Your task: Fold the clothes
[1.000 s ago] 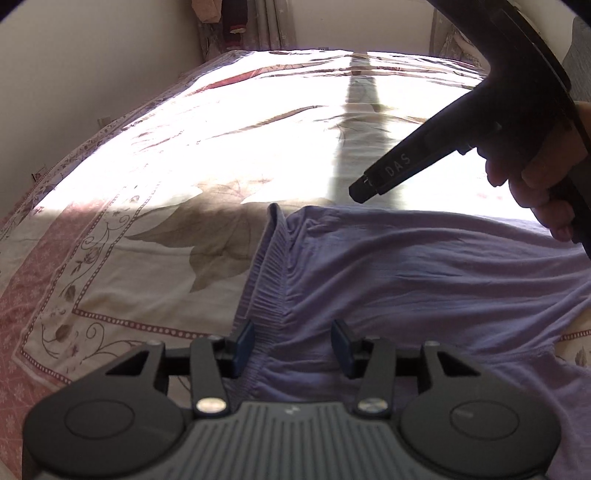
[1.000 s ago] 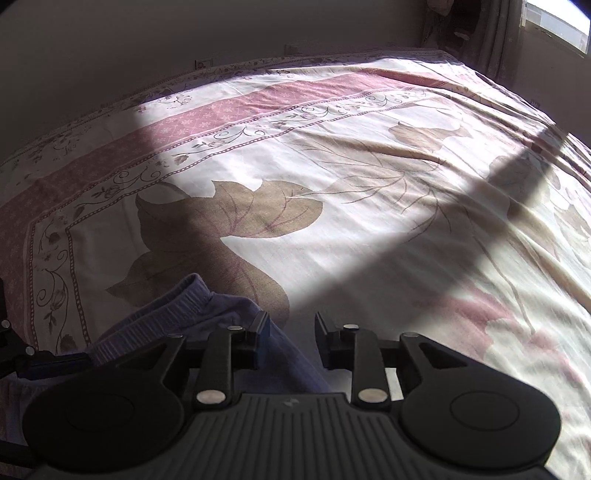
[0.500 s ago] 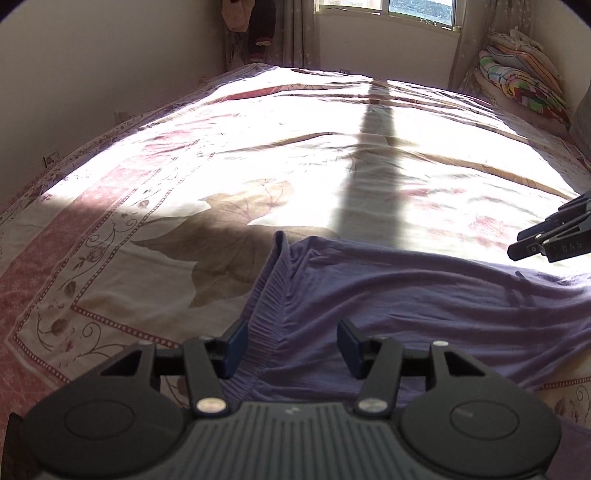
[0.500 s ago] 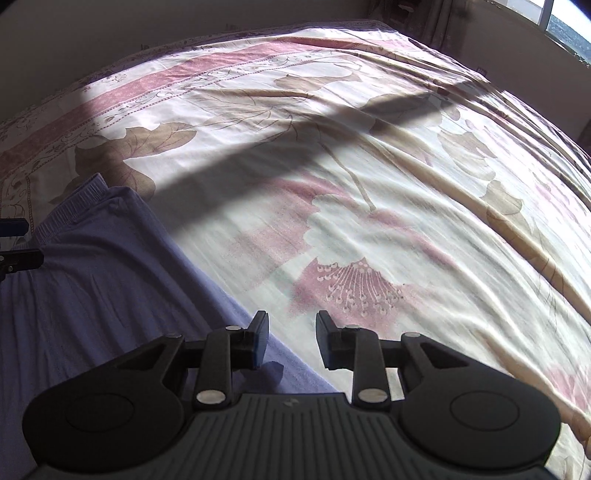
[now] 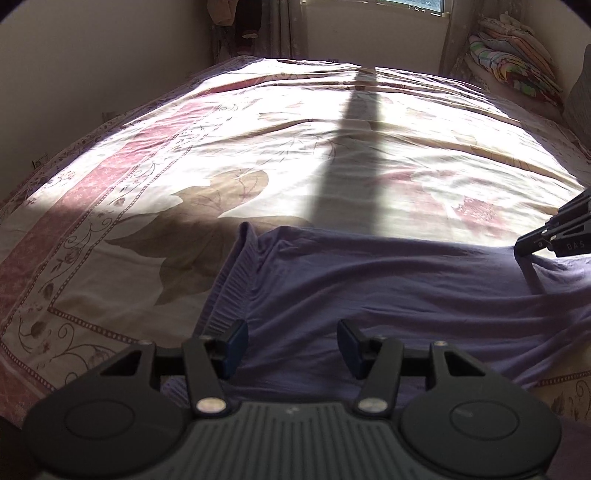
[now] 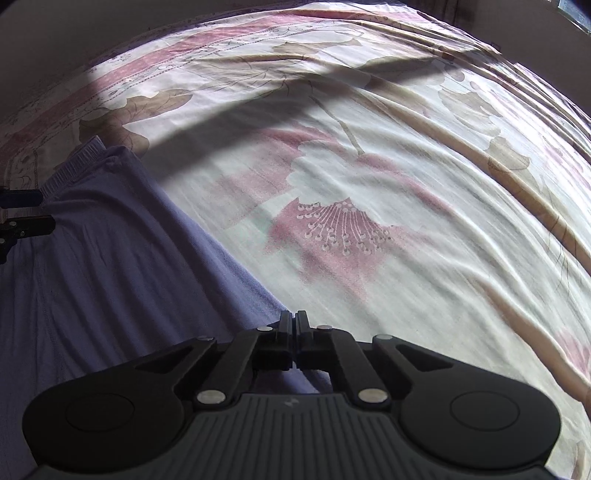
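A purple garment (image 5: 369, 288) lies spread on the bed, its ribbed waistband (image 5: 229, 291) towards the left. My left gripper (image 5: 290, 341) is open low over the waistband end, with fabric between and under its blue pads (image 5: 236, 338). My right gripper (image 6: 294, 321) is shut on the far edge of the purple garment (image 6: 110, 266). In the left wrist view the right gripper (image 5: 524, 245) shows at the right edge, and the cloth rises in a small fold to its tip. The left gripper (image 6: 22, 211) shows at the left edge of the right wrist view.
The bed wears a cream and pink floral sheet (image 5: 258, 147), half in bright sunlight. Folded colourful bedding (image 5: 517, 62) is stacked at the far right corner by the window. Walls close the left side and dark clothes (image 5: 240, 22) hang at the back.
My right gripper moved along the garment's far edge to the right and closed its fingers on the fabric. The left gripper stayed open over the waistband.
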The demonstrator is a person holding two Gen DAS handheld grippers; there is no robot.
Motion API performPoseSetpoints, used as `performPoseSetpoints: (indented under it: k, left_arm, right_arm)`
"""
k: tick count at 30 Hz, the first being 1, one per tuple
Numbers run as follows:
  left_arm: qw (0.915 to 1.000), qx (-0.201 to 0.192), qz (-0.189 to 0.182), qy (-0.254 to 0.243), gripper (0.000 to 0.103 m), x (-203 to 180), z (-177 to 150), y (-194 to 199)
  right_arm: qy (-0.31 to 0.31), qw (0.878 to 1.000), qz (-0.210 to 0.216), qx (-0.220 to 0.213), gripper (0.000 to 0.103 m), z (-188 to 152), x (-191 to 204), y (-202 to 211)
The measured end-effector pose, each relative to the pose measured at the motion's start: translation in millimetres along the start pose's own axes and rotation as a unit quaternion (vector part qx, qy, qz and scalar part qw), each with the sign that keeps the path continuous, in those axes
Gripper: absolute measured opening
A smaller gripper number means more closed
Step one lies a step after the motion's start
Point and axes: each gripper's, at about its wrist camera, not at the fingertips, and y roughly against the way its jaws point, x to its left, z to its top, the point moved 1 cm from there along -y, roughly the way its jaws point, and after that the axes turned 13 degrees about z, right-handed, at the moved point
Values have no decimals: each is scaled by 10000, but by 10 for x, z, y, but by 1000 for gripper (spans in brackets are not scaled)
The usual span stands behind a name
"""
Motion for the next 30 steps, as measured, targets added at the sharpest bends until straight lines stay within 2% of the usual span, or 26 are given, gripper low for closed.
performPoseSetpoints:
  k: [5, 8, 12, 13, 14, 16, 24, 30]
  left_arm:
    - [10000, 16, 14, -75, 55, -79, -2, -10]
    - [9999, 18, 13, -129, 55, -121, -3, -13]
    - [9998, 21, -1, -173, 55, -144, -9, -6]
    - [9998, 17, -2, -179, 55, -145, -9, -5]
    - [9999, 21, 2, -171, 55, -145, -8, -8]
    - [9999, 28, 9, -154, 55, -144, -5, -14]
    - [9997, 48, -18, -230, 55, -214, -19, -18]
    - [9996, 53, -10, -279, 55, -271, -17, -27]
  right_arm:
    - [-101, 9998, -51, -131, 2, 33, -76, -16]
    - [-54, 9998, -123, 111, 2, 10, -78, -125]
    - [-141, 9998, -73, 73, 5, -7, -162, 23]
    - [-130, 9998, -118, 74, 9, -25, -205, 86]
    - [-127, 9997, -169, 89, 14, -50, -256, 151]
    - [-169, 9993, -287, 188, 17, -134, -394, 289]
    - [-278, 9959, -599, 617, 17, -532, -737, 530]
    - [-274, 9925, -712, 953, 17, -704, -906, 560]
